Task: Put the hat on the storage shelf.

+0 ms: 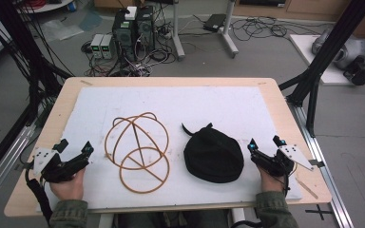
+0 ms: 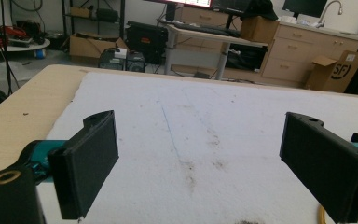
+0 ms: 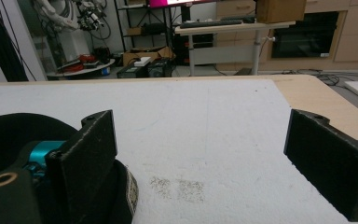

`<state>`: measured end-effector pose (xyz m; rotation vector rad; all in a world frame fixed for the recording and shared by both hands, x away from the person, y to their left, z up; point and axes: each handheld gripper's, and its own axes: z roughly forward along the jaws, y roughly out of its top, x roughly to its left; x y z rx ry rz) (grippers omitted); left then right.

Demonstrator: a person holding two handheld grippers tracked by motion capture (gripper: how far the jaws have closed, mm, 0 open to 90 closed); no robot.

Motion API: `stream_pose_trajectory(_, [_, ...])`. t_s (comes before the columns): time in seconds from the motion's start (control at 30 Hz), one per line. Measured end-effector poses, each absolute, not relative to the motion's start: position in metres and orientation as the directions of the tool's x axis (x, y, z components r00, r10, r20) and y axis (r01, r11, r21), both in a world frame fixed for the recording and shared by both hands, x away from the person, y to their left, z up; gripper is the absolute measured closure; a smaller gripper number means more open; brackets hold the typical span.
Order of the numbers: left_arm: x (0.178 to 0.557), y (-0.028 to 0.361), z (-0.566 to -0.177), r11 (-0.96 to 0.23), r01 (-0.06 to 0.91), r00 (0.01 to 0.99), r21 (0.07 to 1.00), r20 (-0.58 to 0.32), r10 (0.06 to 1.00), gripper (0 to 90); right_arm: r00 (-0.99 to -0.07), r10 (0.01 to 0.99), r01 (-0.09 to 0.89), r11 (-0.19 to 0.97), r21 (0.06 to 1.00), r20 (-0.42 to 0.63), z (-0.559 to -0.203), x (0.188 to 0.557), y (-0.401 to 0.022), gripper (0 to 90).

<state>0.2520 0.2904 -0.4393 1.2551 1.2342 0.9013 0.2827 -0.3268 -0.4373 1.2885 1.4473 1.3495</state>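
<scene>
My left gripper [image 1: 74, 150] rests released beside the hoops [image 1: 138, 152]. My right gripper [image 1: 265, 146] (jaws wide, nothing between) sits just beside the black bag [image 1: 213, 154].

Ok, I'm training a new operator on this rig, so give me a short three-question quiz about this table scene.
1. True or false: the black cap lies on top of the wire rings.
2. Which gripper is nearer the black cap: A) left gripper B) right gripper?
3. What covers most of the wooden table?

Key:
1. False; they lie apart, the rings to its left in the high view.
2. B.
3. A white mat. Both grippers stand open over it with nothing between the jaws.
</scene>
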Motion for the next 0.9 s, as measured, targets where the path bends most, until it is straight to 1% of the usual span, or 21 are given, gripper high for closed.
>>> stream_pose_trajectory(0.37, [0.2517, 0.2914, -0.4391, 0.152, 0.131, 0.163, 0.980, -0.173, 0.971, 11.6, -0.208, 0.972, 0.171, -0.073, 0.983, 0.109, -0.4367, 0.2827, -0.3265, 8.5])
stream_pose_trajectory(0.9, [0.2516, 0.2910, -0.4390, 0.146, 0.129, 0.161, 0.981, -0.165, 0.973, 11.7, -0.246, 0.962, 0.172, -0.075, 0.982, 0.117, -0.4312, 0.2828, -0.3248, 8.5])
